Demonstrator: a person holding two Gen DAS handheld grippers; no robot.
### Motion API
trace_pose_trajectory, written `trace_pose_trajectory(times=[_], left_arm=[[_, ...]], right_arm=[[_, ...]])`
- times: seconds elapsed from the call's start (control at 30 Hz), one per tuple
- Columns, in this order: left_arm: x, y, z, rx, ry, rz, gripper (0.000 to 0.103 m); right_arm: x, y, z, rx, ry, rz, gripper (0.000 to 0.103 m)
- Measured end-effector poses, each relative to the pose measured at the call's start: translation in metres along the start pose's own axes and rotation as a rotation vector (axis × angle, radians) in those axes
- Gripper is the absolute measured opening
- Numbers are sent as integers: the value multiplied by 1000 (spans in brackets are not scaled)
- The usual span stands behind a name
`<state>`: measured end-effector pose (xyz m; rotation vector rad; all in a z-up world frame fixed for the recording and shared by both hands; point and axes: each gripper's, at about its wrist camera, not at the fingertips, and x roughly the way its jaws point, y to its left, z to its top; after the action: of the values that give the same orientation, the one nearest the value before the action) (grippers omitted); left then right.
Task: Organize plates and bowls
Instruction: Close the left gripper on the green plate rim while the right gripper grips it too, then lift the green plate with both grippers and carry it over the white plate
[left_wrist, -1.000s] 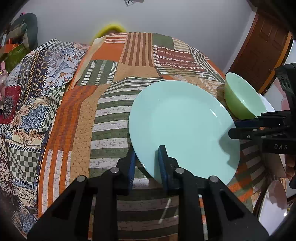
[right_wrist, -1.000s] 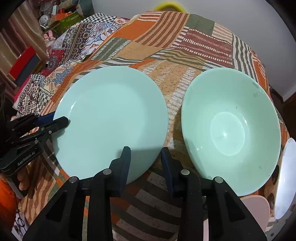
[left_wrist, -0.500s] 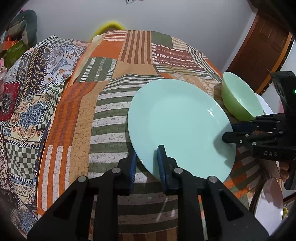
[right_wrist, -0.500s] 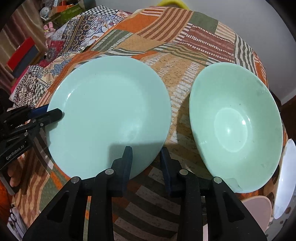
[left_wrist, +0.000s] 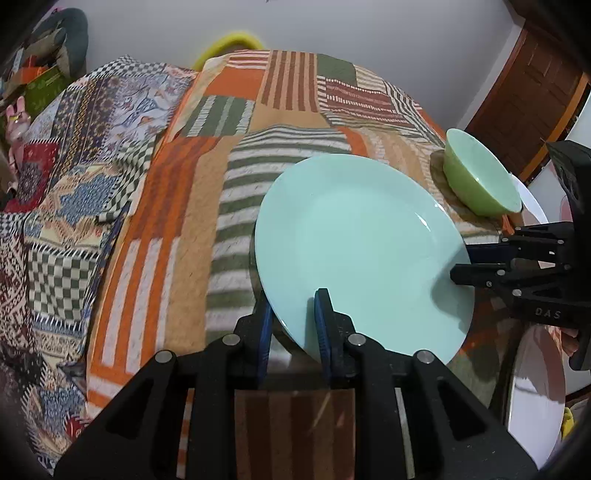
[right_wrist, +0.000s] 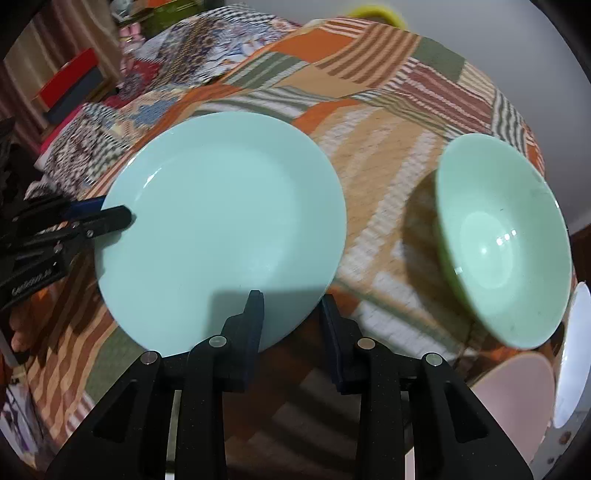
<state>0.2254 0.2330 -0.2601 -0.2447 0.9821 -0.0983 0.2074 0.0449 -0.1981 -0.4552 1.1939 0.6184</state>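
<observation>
Patchwork cloth (left_wrist: 177, 229) beneath both grippers, jaws steeply downward, on plate (left_wrist: 354, 240) rim

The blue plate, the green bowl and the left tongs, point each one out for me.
blue plate (right_wrist: 221, 229), right wrist view, centre of its flat well.
green bowl (right_wrist: 491, 251), right wrist view, inside bottom.
left tongs (left_wrist: 293, 314), left wrist view, between the tips, clamped on the plate's near rim.

a lived-in home room is suggested by a patchwork cloth (left_wrist: 236, 206), wooden door (left_wrist: 532, 110) and cluttered shelves (right_wrist: 70, 85)
</observation>
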Motion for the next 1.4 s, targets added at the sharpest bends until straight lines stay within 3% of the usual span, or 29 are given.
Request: trace_pose_trajectory(times=[0.33,0.63,1.4], left_arm=[[2,8,2,-25,-10,-4,22],[5,8,3,-11,-13,-8,22],[-32,-19,-19,16,-43,14,23]], right_arm=[[6,0,11,-8,-19,-34,29],[16,-2,16,52,-1,3,32],[-18,9,-15,29,-90,-28,28]])
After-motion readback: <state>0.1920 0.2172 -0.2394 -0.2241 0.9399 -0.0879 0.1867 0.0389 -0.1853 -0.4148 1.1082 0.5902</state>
